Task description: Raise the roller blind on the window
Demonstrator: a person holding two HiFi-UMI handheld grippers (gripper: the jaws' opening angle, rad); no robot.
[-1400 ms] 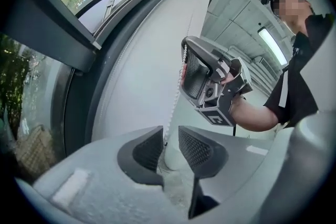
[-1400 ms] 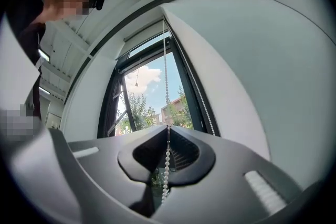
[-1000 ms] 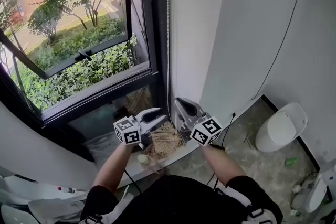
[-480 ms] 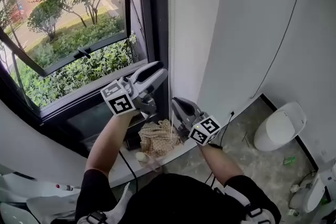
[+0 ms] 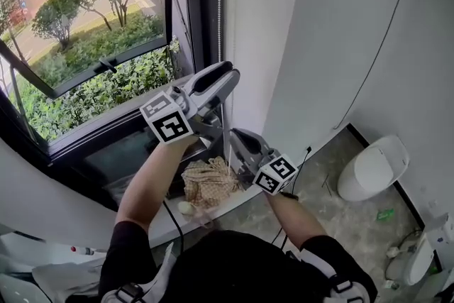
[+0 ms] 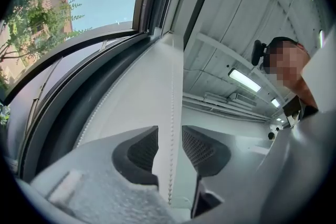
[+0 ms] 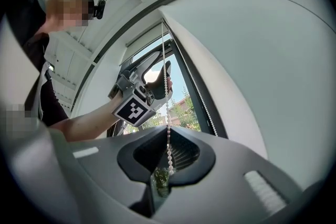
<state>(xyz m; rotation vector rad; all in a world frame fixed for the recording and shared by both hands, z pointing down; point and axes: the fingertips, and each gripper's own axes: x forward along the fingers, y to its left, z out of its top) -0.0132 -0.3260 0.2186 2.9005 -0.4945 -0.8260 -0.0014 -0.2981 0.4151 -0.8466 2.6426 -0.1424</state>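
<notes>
Okay, eyes on the window (image 5: 92, 60): glass bare across the head view, shrubs and trees outside. The blind's bead chain (image 7: 167, 113) hangs down the right edge of the dark frame, just beside the white wall, and both tools are on that line. The right hand-held gripper (image 5: 239, 140) is the lower one, jaws pulled together and pinching the bead chain between the dark pads. Its own view shows the beads running straight down into the nip, so that's a firm hold. The left hand-held gripper (image 5: 228, 78) sits higher up the same chain, angled upward. Its jaws have just been closing a little, but they stand apart. The bead chain passes through the gap between the ribbed pads with daylight either side, so neither pad is pressing on it. From the right gripper view I see the left one above, my arm reaching up to it, the chain threading past its tips. The blind fabric itself I can't pick out for certain in any view. Below the hands, a crumpled patterned cloth (image 5: 206, 181) lies on the windowsill (image 5: 159, 227). A white toilet (image 5: 372, 168) stands well off to the right on the floor.
</notes>
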